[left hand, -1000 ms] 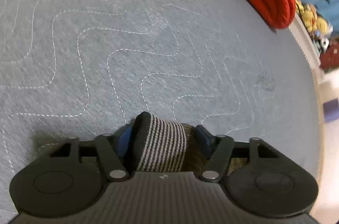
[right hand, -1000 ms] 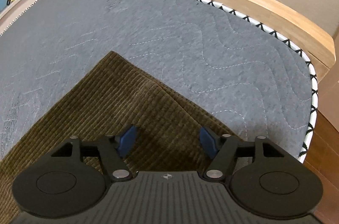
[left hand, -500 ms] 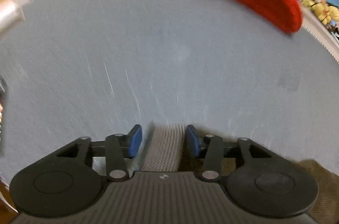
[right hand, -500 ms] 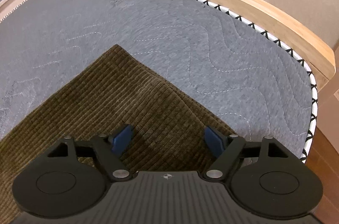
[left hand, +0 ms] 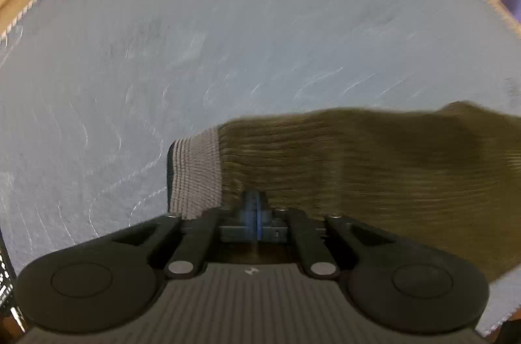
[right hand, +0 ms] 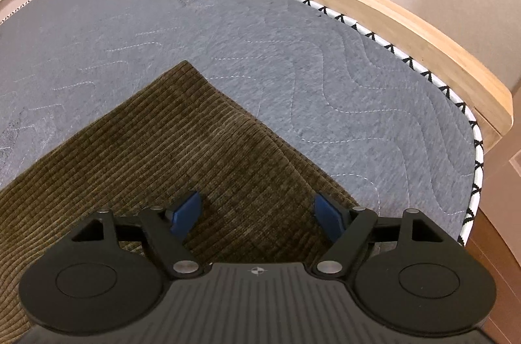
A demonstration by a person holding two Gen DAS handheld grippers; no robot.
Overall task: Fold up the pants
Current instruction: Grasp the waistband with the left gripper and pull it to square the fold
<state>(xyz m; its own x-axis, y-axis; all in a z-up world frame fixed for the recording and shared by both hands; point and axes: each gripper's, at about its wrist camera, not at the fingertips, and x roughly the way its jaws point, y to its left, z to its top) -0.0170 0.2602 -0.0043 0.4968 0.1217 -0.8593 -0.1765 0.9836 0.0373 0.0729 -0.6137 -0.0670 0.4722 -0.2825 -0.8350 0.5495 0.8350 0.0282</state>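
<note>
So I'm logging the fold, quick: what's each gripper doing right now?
Left gripper: jaws closing, nearly shut, at the pants by the waistband.
Right gripper: open above the pants, holding nothing.

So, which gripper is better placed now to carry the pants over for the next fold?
Probably left. The left gripper is closing with the pants edge apparently between its jaws, beside the striped cuff. The right gripper hovers open above the fabric, holding nothing.

Left wrist view was motion-blurred, dim and bluish; right wrist view was sharp, evenly daylit, with soft shadows. Fisheye bent the far bed frame in both.
</note>
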